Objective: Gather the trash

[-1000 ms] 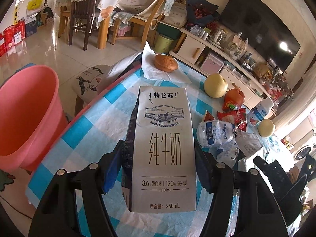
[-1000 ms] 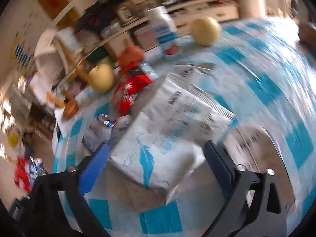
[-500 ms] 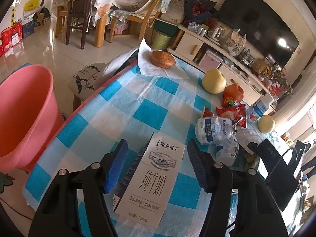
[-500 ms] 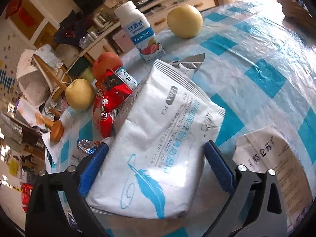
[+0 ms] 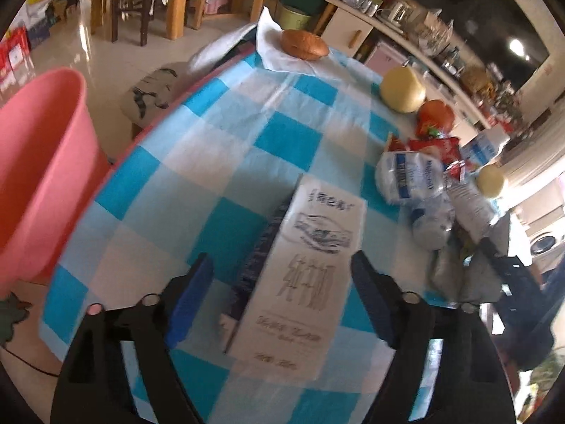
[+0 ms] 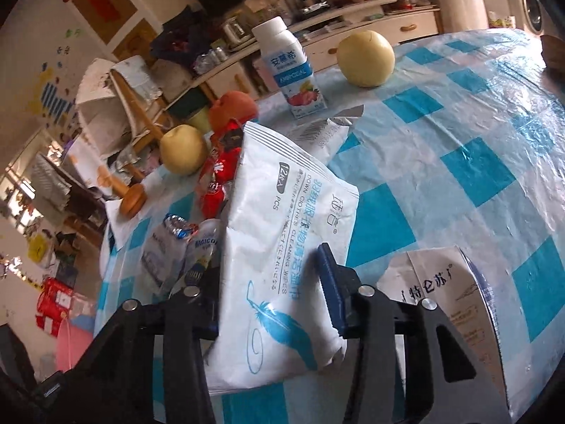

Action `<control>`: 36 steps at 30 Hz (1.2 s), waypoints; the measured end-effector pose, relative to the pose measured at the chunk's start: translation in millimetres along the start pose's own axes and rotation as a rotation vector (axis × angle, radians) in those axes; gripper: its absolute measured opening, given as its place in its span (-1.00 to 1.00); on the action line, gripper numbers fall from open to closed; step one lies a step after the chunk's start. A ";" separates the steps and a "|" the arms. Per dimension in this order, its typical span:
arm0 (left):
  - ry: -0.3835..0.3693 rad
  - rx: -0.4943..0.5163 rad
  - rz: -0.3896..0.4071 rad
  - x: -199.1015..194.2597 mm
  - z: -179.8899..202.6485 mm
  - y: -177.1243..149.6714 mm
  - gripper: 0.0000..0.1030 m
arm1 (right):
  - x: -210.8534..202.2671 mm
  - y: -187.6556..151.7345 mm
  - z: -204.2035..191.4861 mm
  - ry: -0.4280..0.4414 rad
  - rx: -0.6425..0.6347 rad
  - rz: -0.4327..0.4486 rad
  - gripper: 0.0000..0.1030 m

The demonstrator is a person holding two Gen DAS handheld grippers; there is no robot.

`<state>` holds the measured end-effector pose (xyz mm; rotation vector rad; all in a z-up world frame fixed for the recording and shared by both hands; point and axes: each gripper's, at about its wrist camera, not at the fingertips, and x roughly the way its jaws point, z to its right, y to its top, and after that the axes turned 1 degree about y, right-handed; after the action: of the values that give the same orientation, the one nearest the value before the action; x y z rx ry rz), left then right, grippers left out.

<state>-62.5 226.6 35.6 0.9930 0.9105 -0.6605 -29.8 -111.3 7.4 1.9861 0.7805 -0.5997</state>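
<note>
A white milk carton (image 5: 310, 268) lies flat on the blue-checked tablecloth (image 5: 226, 141), between the spread fingers of my open left gripper (image 5: 282, 279), untouched by the pads. My right gripper (image 6: 272, 282) is shut on a white wet-wipes pouch (image 6: 282, 240) with a blue feather print. The carton also shows in the right wrist view (image 6: 448, 304), to the right of the right gripper. A crushed plastic bottle (image 5: 409, 180) and a red wrapper (image 5: 434, 145) lie further along the table.
A pink bucket (image 5: 39, 162) stands on the floor left of the table. Two yellow pears (image 6: 365, 58) (image 6: 183, 153), a red fruit (image 6: 233, 107), a yogurt bottle (image 6: 289, 67) and a bun (image 5: 305, 44) on white paper are on the table. A stool (image 5: 152, 88) stands beside it.
The left gripper let go of the milk carton, which now lies on the table between its open fingers. The right gripper closed on the wipes pouch.
</note>
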 end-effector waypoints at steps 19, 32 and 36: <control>0.160 0.245 0.002 26.3 43.7 -19.4 0.10 | 6.6 -13.9 -24.8 -0.137 -0.302 0.002 -0.17; 0.086 0.230 0.062 15.8 45.9 -17.1 -0.24 | -25.6 -8.5 -16.1 -0.143 -0.325 0.043 -0.82; 0.055 0.212 0.098 5.2 44.4 -14.6 -0.24 | -35.0 -13.2 -18.5 -0.140 -0.338 0.052 -0.82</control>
<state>-57.1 179.9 36.1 1.2427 0.8462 -0.6589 -61.3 -100.1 32.3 1.6325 0.6921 -0.5318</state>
